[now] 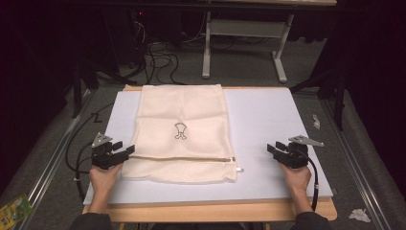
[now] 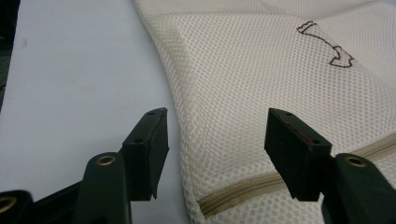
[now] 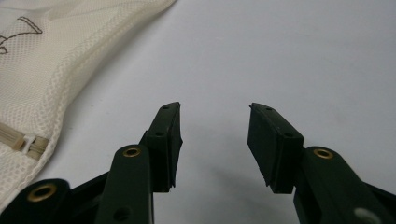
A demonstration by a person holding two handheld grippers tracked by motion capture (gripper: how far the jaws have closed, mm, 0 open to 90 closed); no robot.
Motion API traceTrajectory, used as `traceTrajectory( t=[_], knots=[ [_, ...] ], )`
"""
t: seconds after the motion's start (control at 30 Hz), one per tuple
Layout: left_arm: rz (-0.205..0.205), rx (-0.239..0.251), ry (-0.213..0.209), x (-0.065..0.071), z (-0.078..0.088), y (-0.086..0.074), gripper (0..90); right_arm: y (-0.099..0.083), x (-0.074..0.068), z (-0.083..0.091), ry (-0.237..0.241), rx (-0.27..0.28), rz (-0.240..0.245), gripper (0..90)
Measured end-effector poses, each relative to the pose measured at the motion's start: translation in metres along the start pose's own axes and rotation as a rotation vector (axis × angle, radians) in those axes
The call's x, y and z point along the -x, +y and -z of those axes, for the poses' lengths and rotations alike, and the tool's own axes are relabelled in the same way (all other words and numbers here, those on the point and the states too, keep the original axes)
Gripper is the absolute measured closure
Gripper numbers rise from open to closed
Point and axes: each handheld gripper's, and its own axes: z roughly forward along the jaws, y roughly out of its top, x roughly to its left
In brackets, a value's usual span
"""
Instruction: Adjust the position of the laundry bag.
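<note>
Lying flat, one mesh bag (image 1: 182,132) sits between two grippers, left (image 1: 125,152) and right (image 1: 274,149), jaws released.

Bare white board (image 1: 268,120) lies free right of the mesh bag (image 1: 182,134), toward the right claw (image 1: 274,149)

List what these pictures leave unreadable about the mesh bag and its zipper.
- Mesh bag contents: hidden by its own cloth, high view.
- Small printed mark: too small to read, high view.
- Zipper: its run is cut off behind the left gripper, left gripper view.
</note>
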Motion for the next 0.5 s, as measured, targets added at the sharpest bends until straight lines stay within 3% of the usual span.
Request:
traceTrajectory(
  t=[0.2, 0.5],
  knots=[
    [-0.030, -0.008, 0.015, 0.005, 0.000, 0.004, 40.0, 0.003, -0.008, -0.005, 0.018, -0.019, 0.026, 57.9],
    [-0.019, -0.044, 0.016, 0.009, -0.004, 0.008, 38.6, 0.008, -0.026, -0.015, 0.071, -0.043, 0.042, 58.6]
  ],
)
